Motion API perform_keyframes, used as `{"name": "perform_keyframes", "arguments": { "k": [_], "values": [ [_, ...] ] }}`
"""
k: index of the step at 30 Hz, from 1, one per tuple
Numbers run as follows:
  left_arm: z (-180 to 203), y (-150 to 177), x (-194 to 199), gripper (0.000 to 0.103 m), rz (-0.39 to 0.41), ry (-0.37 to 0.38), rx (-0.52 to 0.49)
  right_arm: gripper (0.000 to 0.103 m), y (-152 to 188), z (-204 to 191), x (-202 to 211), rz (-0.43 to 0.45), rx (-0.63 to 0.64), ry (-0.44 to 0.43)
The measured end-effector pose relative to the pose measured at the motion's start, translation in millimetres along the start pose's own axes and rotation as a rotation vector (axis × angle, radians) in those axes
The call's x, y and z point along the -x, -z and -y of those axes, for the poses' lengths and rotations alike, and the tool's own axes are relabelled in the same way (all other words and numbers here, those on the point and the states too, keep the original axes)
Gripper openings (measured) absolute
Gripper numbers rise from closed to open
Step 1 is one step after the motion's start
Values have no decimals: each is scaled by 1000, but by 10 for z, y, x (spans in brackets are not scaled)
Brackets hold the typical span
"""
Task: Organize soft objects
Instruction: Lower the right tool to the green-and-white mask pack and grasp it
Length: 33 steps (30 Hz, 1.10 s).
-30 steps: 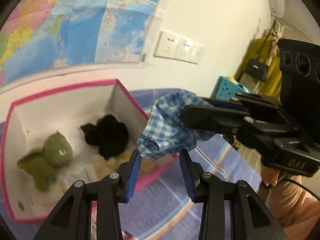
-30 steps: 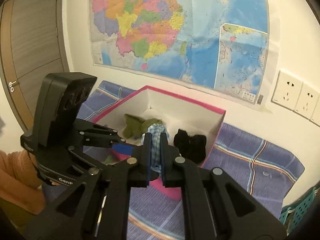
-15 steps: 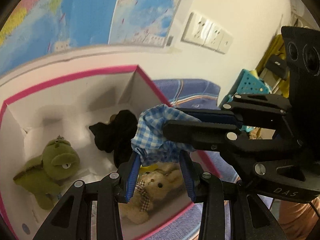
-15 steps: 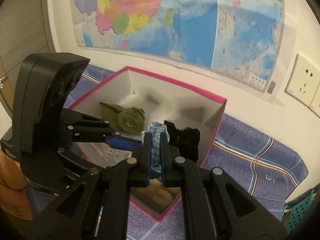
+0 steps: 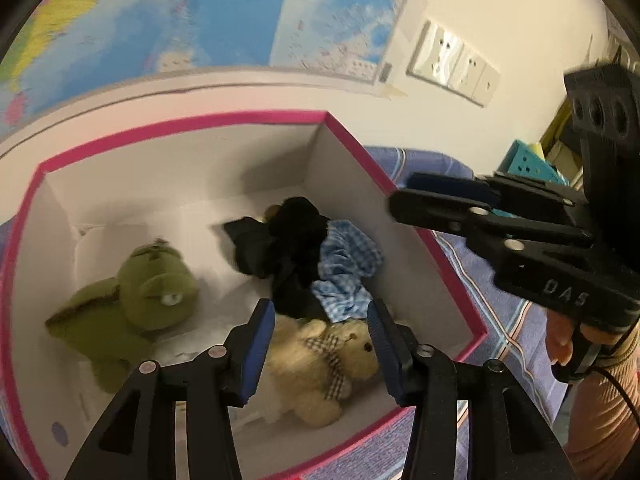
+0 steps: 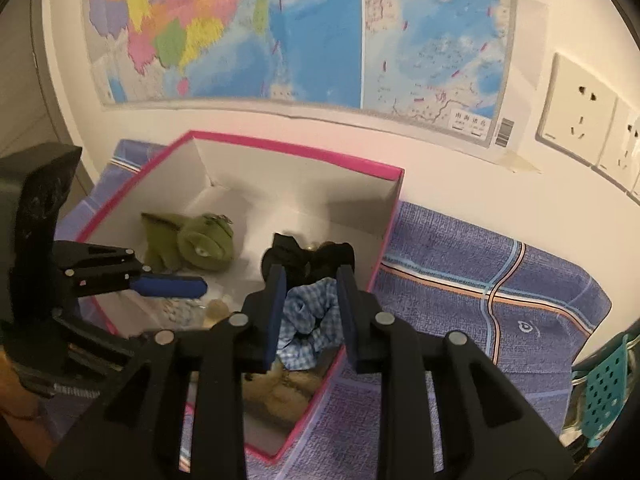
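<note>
A white box with a pink rim [image 5: 352, 140] [image 6: 304, 152] holds a green plush [image 5: 148, 292] [image 6: 200, 244], a black plush [image 5: 292, 240] [image 6: 308, 258], a tan teddy bear [image 5: 328, 360] [image 6: 280, 392] and a blue checked cloth [image 5: 344, 268] [image 6: 310, 320]. The cloth lies loose in the box against the black plush. My right gripper [image 6: 312, 316] [image 5: 404, 196] is open just above the cloth. My left gripper [image 5: 322, 344] [image 6: 196, 286] is open and empty over the box's near side.
The box sits on a purple striped cloth [image 6: 480, 280] against a wall with a map [image 6: 300, 32] and sockets [image 6: 576, 120]. A teal perforated basket [image 6: 604, 384] [image 5: 528, 160] stands at the right.
My right gripper opened and let go of the blue checked cloth, which dropped into the box beside the black plush. Both grippers moved closer over the box.
</note>
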<state>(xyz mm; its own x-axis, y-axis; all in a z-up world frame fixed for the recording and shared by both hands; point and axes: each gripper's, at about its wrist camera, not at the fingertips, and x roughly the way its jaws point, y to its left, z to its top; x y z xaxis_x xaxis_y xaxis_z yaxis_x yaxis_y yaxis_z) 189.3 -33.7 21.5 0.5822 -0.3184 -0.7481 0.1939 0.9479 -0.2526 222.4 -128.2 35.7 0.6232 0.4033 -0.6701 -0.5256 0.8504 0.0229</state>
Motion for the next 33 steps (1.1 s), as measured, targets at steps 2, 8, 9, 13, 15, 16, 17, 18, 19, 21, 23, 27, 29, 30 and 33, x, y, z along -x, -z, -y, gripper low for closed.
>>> {"name": "perform_keyframes", "arguments": {
  "k": [2, 8, 9, 13, 15, 16, 17, 18, 19, 21, 23, 27, 29, 30, 33],
  "values": [
    [-45, 34, 102, 49, 23, -10, 4, 28, 34, -12, 95, 11, -5, -20],
    [-139, 256, 564, 50, 99, -1, 1, 29, 182, -165, 396, 58, 0, -106],
    [-156, 301, 645, 50, 111, 1, -2, 30, 232, -214, 470, 72, 3, -128],
    [-255, 525, 957, 56, 155, 6, 12, 36, 436, -427, 637, 89, 21, -215],
    [-319, 670, 1059, 56, 159, 1, 27, 38, 572, -547, 661, 76, 19, -277],
    [-349, 729, 1075, 56, 155, -3, 33, 38, 621, -598, 652, 64, 18, -308],
    [-389, 821, 1092, 56, 146, -11, 45, 38, 694, -677, 620, 39, 17, -344],
    [-420, 896, 1095, 56, 135, -20, 55, 38, 736, -724, 592, 24, 19, -359],
    [-455, 962, 1091, 56, 124, -30, 65, 38, 788, -792, 548, 6, 22, -375],
    [-545, 1105, 1065, 56, 98, -39, 97, 38, 899, -926, 432, -38, 23, -405],
    [-634, 1242, 1012, 56, 72, -57, 128, 38, 980, -1027, 265, -86, 0, -433],
    [-787, 1519, 902, 56, 12, -60, 200, 38, 1057, -1191, -34, -155, 6, -438],
    [-815, 1579, 873, 56, -3, -55, 206, 38, 1085, -1251, -182, -191, 3, -430],
    [-809, 1594, 867, 56, -7, -58, 203, 38, 1103, -1271, -230, -206, 4, -433],
    [-819, 1588, 822, 56, -17, -43, 201, 38, 1160, -1325, -339, -243, 15, -432]
  ]
}}
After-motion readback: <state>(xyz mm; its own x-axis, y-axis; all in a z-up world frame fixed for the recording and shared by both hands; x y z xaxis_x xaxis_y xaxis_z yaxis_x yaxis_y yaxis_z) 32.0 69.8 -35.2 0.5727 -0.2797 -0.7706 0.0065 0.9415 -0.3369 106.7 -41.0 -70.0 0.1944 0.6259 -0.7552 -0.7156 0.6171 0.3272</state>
